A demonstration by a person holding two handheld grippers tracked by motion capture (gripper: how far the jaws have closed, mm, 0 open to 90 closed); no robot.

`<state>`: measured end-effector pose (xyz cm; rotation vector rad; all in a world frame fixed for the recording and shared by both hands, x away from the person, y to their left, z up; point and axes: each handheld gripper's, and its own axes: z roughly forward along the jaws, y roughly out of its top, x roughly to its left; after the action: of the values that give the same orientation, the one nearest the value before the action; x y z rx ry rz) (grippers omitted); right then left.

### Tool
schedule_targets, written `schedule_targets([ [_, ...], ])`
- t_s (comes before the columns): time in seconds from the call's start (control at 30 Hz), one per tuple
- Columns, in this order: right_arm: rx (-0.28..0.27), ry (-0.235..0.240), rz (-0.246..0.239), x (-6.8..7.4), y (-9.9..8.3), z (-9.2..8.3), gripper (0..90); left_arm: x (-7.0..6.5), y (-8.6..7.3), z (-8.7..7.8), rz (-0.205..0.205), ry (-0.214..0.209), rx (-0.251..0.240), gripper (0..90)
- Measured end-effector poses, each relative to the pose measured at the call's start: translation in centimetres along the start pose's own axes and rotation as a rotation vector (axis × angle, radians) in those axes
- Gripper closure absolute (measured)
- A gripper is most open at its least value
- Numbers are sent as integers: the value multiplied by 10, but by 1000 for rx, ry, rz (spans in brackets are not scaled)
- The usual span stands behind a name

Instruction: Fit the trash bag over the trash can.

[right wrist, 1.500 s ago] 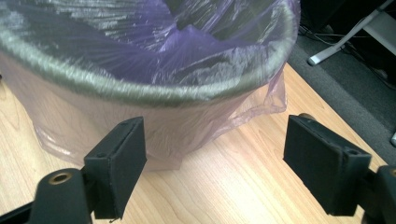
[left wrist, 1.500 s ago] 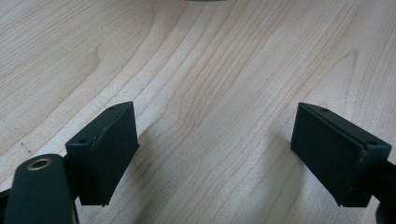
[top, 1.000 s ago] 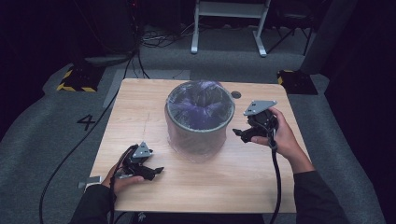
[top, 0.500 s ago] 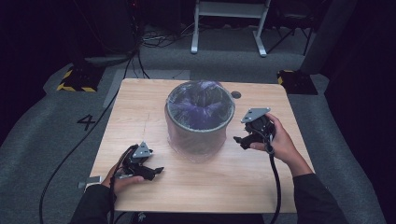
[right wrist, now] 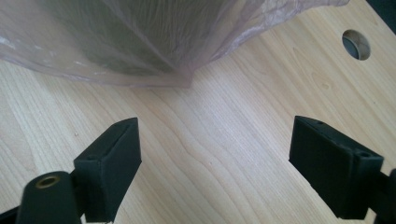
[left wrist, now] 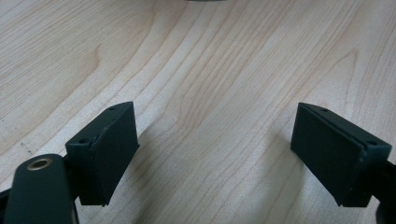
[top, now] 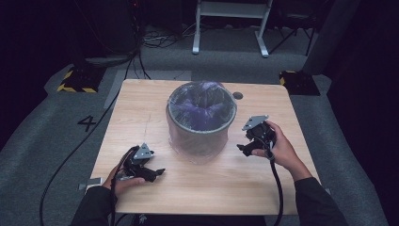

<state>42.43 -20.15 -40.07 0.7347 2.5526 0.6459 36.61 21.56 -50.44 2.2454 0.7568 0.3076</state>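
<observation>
left gripper [top: 157, 173] rests on the table [top: 226, 183], near side of the bin [top: 201, 123], jaws apart, empty. right gripper [top: 241, 148] just beside the bin's right wall, jaws apart, empty. clear bag liner [right wrist: 140, 42] hangs over the rim to the tabletop. judged: liner fitted, still ungripped; removal all left.

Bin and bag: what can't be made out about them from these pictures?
- Contents of the bin: in the high view the dark purple folds of the bag hide the inside.
- Bin's far wall: hidden behind its own body.
- Bag's upper part: cut off by the top edge in the right gripper view.
- Bin's base: a sliver at the top edge of the left gripper view.
</observation>
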Motion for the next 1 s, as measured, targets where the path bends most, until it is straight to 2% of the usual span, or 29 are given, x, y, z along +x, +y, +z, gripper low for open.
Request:
schedule_targets([
  [0.33, 32, 19, -3, 5, -15, 11, 173, 0, 0, 0, 0, 1, 1, 143],
  [0.8, 31, 50, 47, 6, -47, 17, 175, 0, 0, 0, 0, 1, 0, 143],
  [1.0, 36, 37, 50, 9, -63, 21, 171, 0, 0, 0, 0, 0, 0, 144],
])
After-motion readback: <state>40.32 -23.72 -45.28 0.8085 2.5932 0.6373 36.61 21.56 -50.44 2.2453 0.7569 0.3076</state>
